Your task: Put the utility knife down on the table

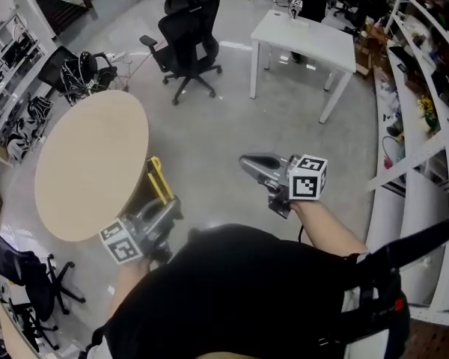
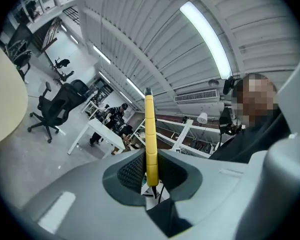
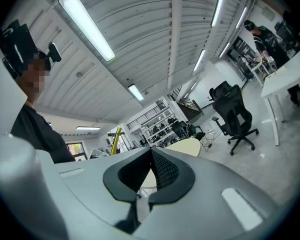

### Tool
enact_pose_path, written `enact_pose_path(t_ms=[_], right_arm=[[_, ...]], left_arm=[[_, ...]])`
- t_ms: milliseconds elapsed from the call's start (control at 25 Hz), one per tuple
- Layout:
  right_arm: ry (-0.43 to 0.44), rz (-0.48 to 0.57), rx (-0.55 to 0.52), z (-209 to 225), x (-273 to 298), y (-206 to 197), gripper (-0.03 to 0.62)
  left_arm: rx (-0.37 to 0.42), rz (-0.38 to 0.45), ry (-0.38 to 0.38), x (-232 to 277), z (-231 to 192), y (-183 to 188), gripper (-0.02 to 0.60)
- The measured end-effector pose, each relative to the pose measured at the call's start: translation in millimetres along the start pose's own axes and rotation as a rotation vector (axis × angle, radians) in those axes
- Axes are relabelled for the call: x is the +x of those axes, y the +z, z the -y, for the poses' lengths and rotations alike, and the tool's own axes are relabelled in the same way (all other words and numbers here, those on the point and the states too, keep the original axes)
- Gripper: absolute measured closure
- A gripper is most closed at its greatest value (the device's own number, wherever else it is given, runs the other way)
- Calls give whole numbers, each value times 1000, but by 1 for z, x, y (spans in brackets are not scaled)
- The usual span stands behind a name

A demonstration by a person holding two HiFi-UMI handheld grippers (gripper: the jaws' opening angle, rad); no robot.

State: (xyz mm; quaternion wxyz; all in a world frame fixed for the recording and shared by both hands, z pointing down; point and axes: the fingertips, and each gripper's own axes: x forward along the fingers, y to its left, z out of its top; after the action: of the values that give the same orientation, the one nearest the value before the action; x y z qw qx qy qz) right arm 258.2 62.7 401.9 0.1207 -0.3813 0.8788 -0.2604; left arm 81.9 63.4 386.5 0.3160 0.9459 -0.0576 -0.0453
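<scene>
The left tongs (image 2: 150, 176) are clamped on the lower end of the yellow utility knife (image 2: 150, 129), and the pads press on both sides of its handle. Most of the handle stands clear of the tips. The right tongs (image 3: 151, 153) are together with nothing between them.

In the head view the left tongs (image 1: 168, 208) carry the utility knife (image 1: 159, 179) in the air, just beside the near edge of the round desk (image 1: 90, 163). The knife looks to be over the floor (image 1: 209, 126), not over the desk top. The right tongs (image 1: 248, 161) hang idle, well apart from the knife. An office chair (image 1: 187, 36) and a white desk (image 1: 307, 40) stand farther off.

The step in hand looks like the carry to the round desk, and the knife is not yet down. The next move likely calls for bringing the left tongs over the bare desk top and lowering until the handle lies flat. Only then should the pads part, so the knife does not drop or roll off the edge.
</scene>
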Motion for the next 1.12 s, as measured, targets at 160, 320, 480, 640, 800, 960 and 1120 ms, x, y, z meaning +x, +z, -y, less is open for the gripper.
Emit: enact_pose_path(t_ms=[160, 320, 480, 640, 800, 960, 1120], right_arm=[[-94, 35, -34, 17, 25, 18, 580], [-192, 70, -62, 21, 55, 38, 580], [-238, 120, -77, 22, 106, 58, 580], [-278, 109, -90, 26, 147, 62, 580], [-322, 112, -70, 44, 170, 61, 580], [-328, 91, -56, 60, 189, 68, 580], [-312, 82, -42, 86, 198, 76, 580]], left_arm=[[-18, -34, -98, 12, -47, 27, 529], [-12, -80, -217, 16, -77, 65, 528], [-7, -107, -277, 1, -115, 106, 529], [-15, -109, -303, -14, -155, 135, 529], [-34, -116, -321, -19, -188, 151, 529], [-62, -122, -313, -17, -212, 160, 529], [-75, -122, -289, -2, -232, 164, 529]])
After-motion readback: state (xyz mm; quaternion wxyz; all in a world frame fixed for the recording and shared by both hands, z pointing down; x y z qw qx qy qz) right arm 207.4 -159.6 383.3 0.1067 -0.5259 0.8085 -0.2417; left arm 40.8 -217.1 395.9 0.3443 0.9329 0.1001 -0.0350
